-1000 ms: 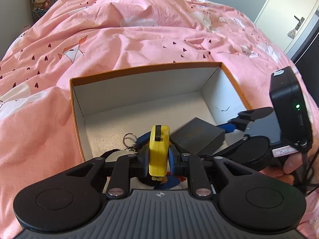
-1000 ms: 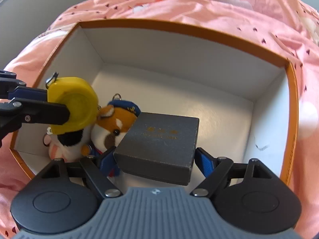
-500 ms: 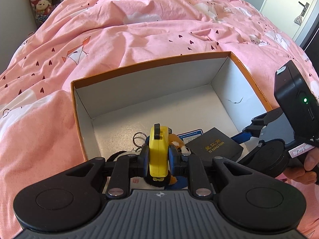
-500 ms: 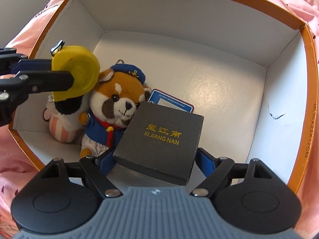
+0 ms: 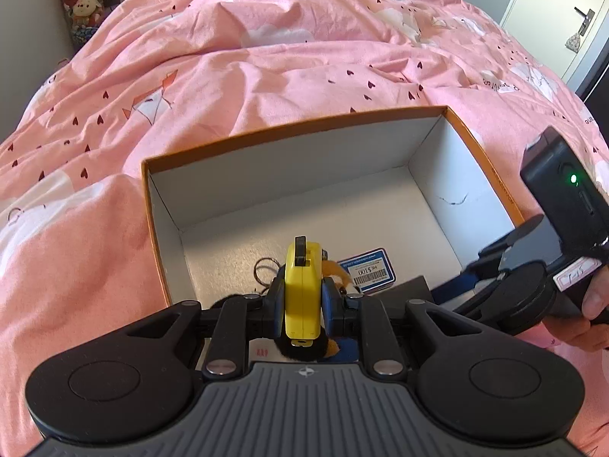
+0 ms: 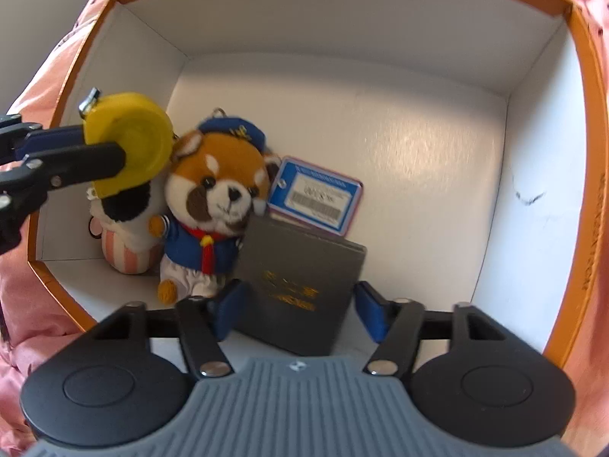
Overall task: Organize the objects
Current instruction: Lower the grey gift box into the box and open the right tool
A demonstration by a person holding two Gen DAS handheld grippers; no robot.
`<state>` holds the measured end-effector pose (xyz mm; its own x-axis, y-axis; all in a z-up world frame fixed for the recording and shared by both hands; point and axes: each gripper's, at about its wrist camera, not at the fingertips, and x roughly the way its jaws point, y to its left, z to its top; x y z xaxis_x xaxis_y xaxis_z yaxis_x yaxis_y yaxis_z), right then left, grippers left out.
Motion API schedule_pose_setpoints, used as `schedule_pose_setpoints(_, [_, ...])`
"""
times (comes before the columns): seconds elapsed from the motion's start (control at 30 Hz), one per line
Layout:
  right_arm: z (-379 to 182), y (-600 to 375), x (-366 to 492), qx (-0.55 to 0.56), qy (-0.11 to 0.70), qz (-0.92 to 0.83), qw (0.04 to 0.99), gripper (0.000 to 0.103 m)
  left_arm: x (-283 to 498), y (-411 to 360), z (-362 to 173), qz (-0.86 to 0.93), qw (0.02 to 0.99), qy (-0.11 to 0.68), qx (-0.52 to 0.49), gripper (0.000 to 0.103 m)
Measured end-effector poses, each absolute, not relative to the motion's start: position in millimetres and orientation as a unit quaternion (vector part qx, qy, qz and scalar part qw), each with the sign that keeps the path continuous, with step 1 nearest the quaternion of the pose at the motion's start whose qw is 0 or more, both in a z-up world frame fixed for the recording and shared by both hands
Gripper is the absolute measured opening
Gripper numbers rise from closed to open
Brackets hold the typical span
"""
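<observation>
The dark grey box (image 6: 298,285) stood tilted on the floor of the orange carton (image 6: 582,122), between the right claw (image 6: 297,304)'s blue pads, which had just been closing but stood clear of it. The left claw (image 5: 302,299) pinched a yellow tape measure (image 5: 302,289) above the plush toy (image 6: 213,213); the carton sat on the pink bed (image 5: 266,57).

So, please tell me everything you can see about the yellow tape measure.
The yellow tape measure is a rounded plastic case with a black slider on its narrow edge and a small metal piece at one end. It is held on edge, clamped between the blue pads of the left gripper, above the plush toys inside the orange-rimmed box.
</observation>
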<state>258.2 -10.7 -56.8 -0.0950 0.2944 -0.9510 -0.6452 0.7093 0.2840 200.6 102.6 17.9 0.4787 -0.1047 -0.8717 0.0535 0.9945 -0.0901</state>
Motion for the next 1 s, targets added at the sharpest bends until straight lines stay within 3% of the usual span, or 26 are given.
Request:
schedule_pose_setpoints(0.2, [-55, -10, 257, -0.151, 0.64, 0.348, 0.668, 0.057, 225, 112, 32, -0.034, 0.867, 0.497, -0.001, 0.022])
schedule_pose_setpoints(0.33, [-40, -7, 253, -0.186, 0.592, 0.336, 0.709, 0.063, 250, 114, 16, -0.005, 0.854, 0.519, 0.038, 0.022])
schedule_pose_setpoints(0.73, [-37, -18, 262, -0.167, 0.583, 0.325, 0.725, 0.063, 266, 65, -48, 0.026, 0.783, 0.567, 0.254, 0.022])
schedule_pose_setpoints(1.0, [-32, -9, 259, -0.164, 0.582, 0.325, 0.727, 0.064, 263, 62, -51, 0.016, 0.777, 0.579, 0.246, 0.028])
